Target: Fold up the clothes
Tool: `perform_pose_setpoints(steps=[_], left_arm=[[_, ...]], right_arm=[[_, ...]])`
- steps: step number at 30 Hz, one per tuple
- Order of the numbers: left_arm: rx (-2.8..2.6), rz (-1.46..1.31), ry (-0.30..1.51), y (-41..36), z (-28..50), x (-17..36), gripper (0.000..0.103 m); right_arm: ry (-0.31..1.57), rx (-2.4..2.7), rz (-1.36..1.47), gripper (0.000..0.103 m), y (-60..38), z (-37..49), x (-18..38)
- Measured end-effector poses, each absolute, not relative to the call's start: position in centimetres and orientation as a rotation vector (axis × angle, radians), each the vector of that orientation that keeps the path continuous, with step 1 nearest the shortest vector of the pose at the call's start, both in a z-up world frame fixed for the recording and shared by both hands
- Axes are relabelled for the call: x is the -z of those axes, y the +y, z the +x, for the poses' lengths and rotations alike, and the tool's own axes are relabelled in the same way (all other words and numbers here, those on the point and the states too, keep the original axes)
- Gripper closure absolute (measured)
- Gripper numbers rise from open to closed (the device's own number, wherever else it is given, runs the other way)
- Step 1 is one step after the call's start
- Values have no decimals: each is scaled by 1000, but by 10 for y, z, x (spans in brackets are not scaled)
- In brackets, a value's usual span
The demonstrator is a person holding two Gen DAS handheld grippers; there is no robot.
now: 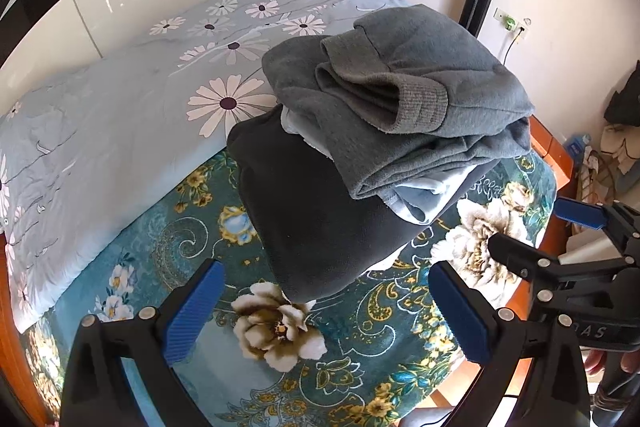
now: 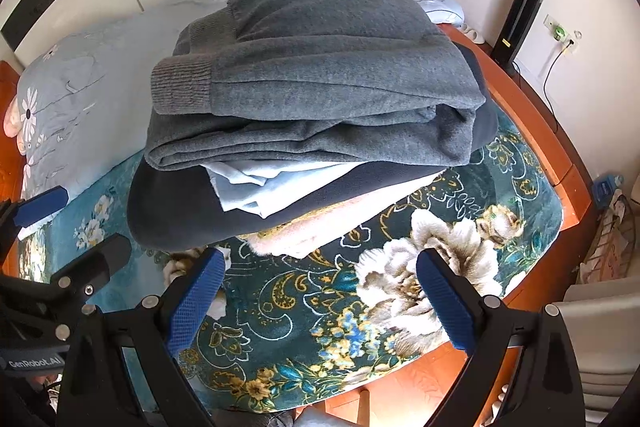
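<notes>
A stack of folded clothes sits on the bed. On top is a grey sweatshirt (image 1: pixel 404 95) with ribbed cuffs; it also shows in the right wrist view (image 2: pixel 320 75). Under it lie a light blue garment (image 1: pixel 420 195) (image 2: pixel 256 183), a dark navy garment (image 1: pixel 316 219) (image 2: pixel 176 211) and a cream one (image 2: pixel 320 227) at the bottom. My left gripper (image 1: pixel 326 297) is open and empty, just in front of the stack. My right gripper (image 2: pixel 320 287) is open and empty, in front of the stack; it also shows at the right of the left wrist view (image 1: pixel 580 227).
The bed has a teal floral blanket (image 1: pixel 360 327) (image 2: pixel 340 327) and a light blue daisy quilt (image 1: pixel 120 115) (image 2: pixel 80 75) behind the stack. A wooden bed frame (image 2: pixel 532 131) edges the right side. A black tower device (image 2: pixel 520 23) and wall socket stand by the wall.
</notes>
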State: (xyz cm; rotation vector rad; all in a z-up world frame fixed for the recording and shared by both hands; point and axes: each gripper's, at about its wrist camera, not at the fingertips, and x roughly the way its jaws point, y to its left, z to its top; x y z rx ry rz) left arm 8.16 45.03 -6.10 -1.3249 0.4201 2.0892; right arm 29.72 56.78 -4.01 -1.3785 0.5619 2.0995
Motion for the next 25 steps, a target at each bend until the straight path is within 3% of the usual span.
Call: perform_pose_setpoints(steps=[25], left_arm=[[-2054, -1373, 415, 461, 79, 70, 0]], right_arm=[[549, -2041, -1402, 6, 582, 299, 40]])
